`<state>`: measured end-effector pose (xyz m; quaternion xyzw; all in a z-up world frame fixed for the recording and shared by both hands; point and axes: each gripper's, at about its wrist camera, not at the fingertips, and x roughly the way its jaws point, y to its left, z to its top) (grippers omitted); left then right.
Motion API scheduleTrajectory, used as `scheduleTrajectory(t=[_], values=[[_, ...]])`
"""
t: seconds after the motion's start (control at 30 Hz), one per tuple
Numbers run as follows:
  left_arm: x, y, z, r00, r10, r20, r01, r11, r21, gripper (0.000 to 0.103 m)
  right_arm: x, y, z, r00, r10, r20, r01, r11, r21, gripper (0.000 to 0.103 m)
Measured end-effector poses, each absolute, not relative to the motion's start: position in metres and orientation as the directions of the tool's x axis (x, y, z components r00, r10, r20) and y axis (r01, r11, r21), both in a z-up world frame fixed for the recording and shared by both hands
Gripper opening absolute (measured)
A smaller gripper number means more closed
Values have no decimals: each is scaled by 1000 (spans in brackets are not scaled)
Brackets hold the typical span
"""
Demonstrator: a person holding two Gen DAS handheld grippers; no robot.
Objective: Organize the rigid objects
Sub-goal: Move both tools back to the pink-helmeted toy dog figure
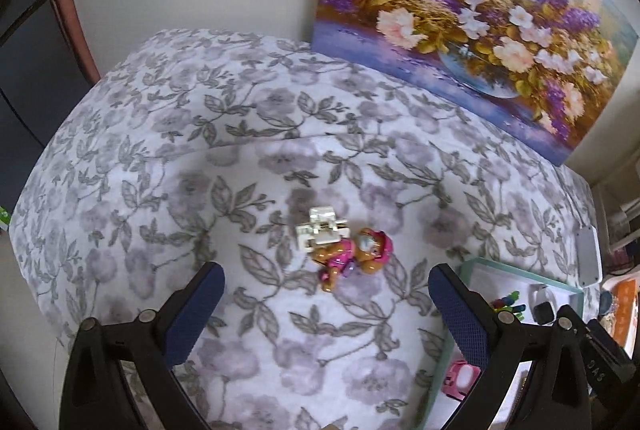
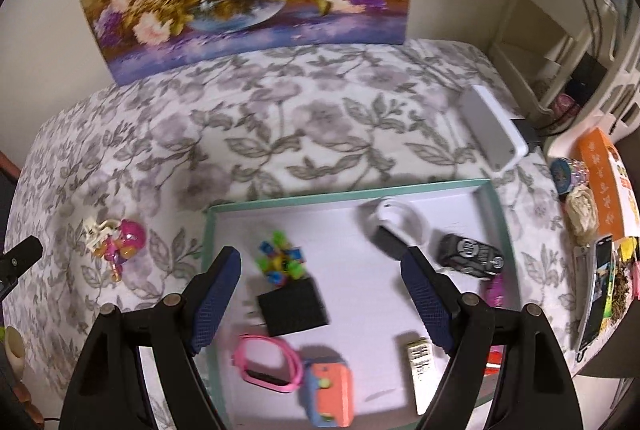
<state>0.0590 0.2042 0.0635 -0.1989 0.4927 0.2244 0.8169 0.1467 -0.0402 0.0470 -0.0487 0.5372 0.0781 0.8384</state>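
Note:
A pink and brown dog figure (image 1: pixel 352 256) lies on the flowered bedspread (image 1: pixel 200 157), touching a small white toy vehicle (image 1: pixel 320 228). My left gripper (image 1: pixel 326 294) hangs open just short of them with nothing between its fingers. In the right wrist view the same pair of toys (image 2: pixel 114 240) lies left of a teal-rimmed white tray (image 2: pixel 208 230). My right gripper (image 2: pixel 322 270) is open above the tray, over a black cube (image 2: pixel 294 306). The tray also holds a colourful block toy (image 2: pixel 280 258), a black toy car (image 2: pixel 470 254), a pink band (image 2: pixel 270 366) and an orange and blue toy (image 2: pixel 330 394).
A flower painting (image 1: pixel 472 17) leans on the wall behind the bed. A white flat device (image 2: pixel 494 127) lies past the tray's far right corner. A cluttered side table with an orange box (image 2: pixel 604 181) stands on the right. The tray corner (image 1: pixel 480 262) shows right of my left gripper.

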Motion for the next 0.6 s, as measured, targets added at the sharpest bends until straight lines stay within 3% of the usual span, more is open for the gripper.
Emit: scheduleTrajectory(t=[0.6], values=[[49, 267, 40, 370, 151, -917, -623, 772, -124, 103, 138, 41, 22, 357, 166, -919, -273, 960, 68, 83]])
